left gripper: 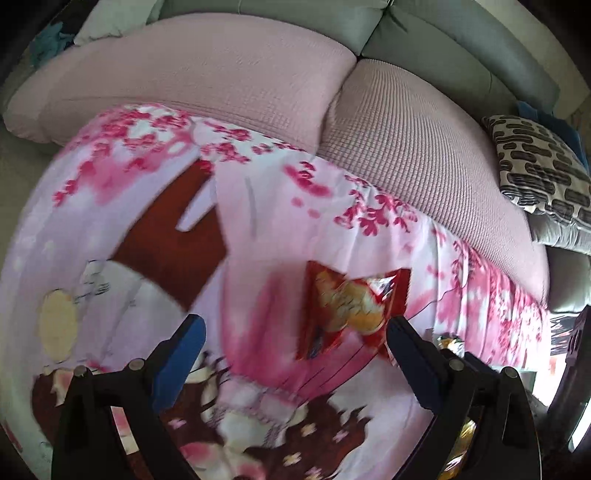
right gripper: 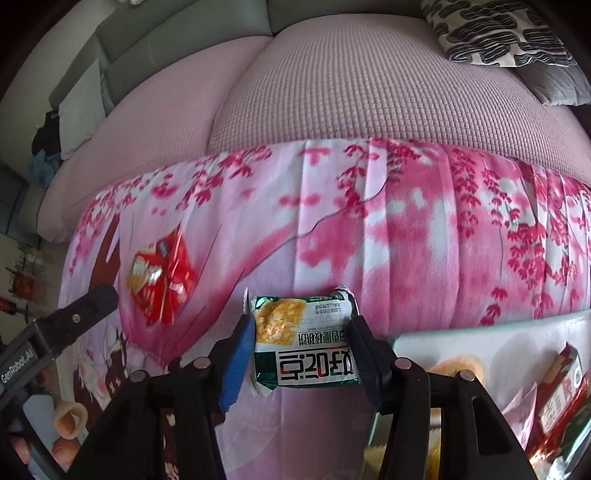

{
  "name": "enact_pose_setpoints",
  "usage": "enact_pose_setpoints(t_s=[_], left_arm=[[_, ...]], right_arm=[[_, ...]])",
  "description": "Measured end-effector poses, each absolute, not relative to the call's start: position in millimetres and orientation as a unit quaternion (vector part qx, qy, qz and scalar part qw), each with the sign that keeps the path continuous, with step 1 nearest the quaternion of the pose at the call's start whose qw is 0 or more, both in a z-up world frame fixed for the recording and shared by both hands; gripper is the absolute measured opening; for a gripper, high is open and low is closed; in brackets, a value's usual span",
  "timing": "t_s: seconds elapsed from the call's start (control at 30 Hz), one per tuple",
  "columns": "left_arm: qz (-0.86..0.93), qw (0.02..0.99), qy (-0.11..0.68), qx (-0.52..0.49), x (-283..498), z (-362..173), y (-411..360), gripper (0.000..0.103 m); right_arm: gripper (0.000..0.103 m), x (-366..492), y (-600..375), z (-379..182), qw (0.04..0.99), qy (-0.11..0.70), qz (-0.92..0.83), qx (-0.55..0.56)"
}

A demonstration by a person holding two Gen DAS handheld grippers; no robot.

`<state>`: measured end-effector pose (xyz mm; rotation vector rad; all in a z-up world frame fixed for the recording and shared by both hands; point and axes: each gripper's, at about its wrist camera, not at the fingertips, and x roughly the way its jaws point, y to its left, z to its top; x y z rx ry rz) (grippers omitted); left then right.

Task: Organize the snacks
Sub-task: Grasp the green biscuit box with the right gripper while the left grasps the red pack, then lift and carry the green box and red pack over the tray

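A red snack packet [left gripper: 351, 310] lies on the pink floral cloth [left gripper: 258, 206], just ahead of my left gripper [left gripper: 295, 332], which is open and empty around its near end. The packet also shows in the right wrist view [right gripper: 160, 277], with the left gripper's finger [right gripper: 88, 302] beside it. My right gripper [right gripper: 301, 332] is shut on a green and white snack packet [right gripper: 306, 343], held above the cloth [right gripper: 369, 236]. A clear bin [right gripper: 424, 336] at lower right holds more snack packets [right gripper: 557, 391].
A pink sofa seat [left gripper: 424, 147] runs behind the cloth, with grey back cushions [left gripper: 443, 40]. A black and white patterned pillow [left gripper: 535, 166] sits at the right; it also shows in the right wrist view [right gripper: 495, 33].
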<state>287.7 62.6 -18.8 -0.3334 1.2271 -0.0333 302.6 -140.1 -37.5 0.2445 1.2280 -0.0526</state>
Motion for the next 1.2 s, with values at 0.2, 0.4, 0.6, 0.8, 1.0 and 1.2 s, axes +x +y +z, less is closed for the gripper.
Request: enact_pose_setpoints(t_s=[0.2, 0.4, 0.6, 0.8, 1.0, 1.2], left_arm=[[-0.037, 0.787, 0.588, -0.184, 311, -41, 48, 0.075], [-0.060, 0.794, 0.572, -0.198, 309, -40, 42, 0.048], [-0.049, 0.797, 0.563, -0.214, 298, -35, 46, 0.045], [-0.032, 0.799, 0.555, -0.229, 279, -27, 51, 0.045], [-0.015, 0.808, 0.532, -0.252, 250, -7, 58, 0.045], [-0.008, 0.823, 0.507, -0.255, 220, 21, 56, 0.045]], right_arm=[[0.055, 308, -144, -42, 0.810, 0.576, -0.022, 0.108], [0.058, 310, -136, -47, 0.814, 0.576, -0.016, 0.076], [0.059, 311, -126, -49, 0.817, 0.575, -0.019, 0.047], [0.053, 306, -123, -47, 0.823, 0.567, -0.025, 0.031], [0.052, 287, -124, -34, 0.826, 0.559, -0.012, 0.070], [0.052, 248, -109, -1, 0.844, 0.533, 0.006, 0.061]])
